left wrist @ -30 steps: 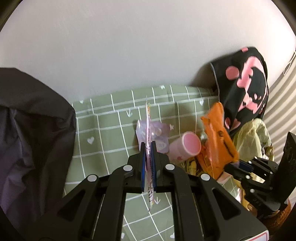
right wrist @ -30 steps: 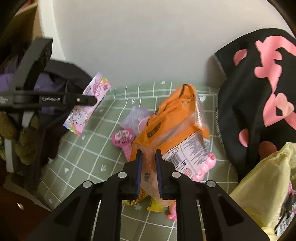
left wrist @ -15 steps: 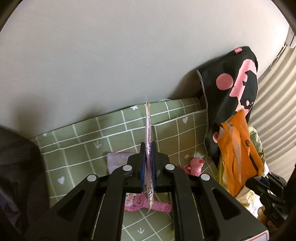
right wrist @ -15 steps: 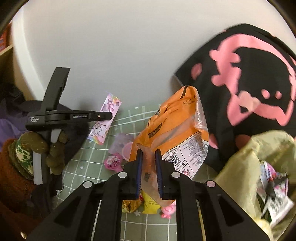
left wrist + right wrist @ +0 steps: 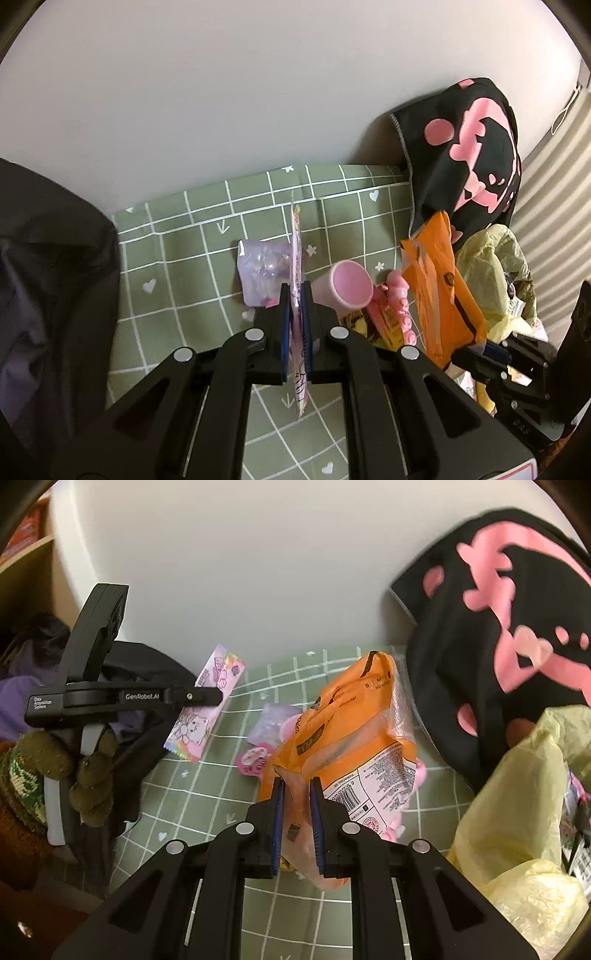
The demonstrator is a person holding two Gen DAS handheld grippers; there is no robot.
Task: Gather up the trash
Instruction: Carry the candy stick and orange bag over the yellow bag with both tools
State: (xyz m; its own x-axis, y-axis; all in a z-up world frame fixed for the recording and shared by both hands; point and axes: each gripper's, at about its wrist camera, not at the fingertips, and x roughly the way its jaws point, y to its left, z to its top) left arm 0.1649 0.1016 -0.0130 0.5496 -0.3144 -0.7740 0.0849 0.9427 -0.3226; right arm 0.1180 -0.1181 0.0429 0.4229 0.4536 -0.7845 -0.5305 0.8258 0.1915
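1. The left hand-held gripper [image 5: 295,314] is clamped on a thin pink wrapper [image 5: 205,705], held edge-on above the green checked worktop [image 5: 177,280].
2. The right hand-held gripper [image 5: 296,812] is clamped on an orange snack bag [image 5: 347,738], lifted over the worktop.
3. Beneath them lie a lilac packet [image 5: 260,269], a pink cup [image 5: 345,288] on its side and a pink toy [image 5: 399,306].
4. To the right stands a yellow trash bag [image 5: 517,812]; behind it hangs a black-and-pink cloth [image 5: 480,657].
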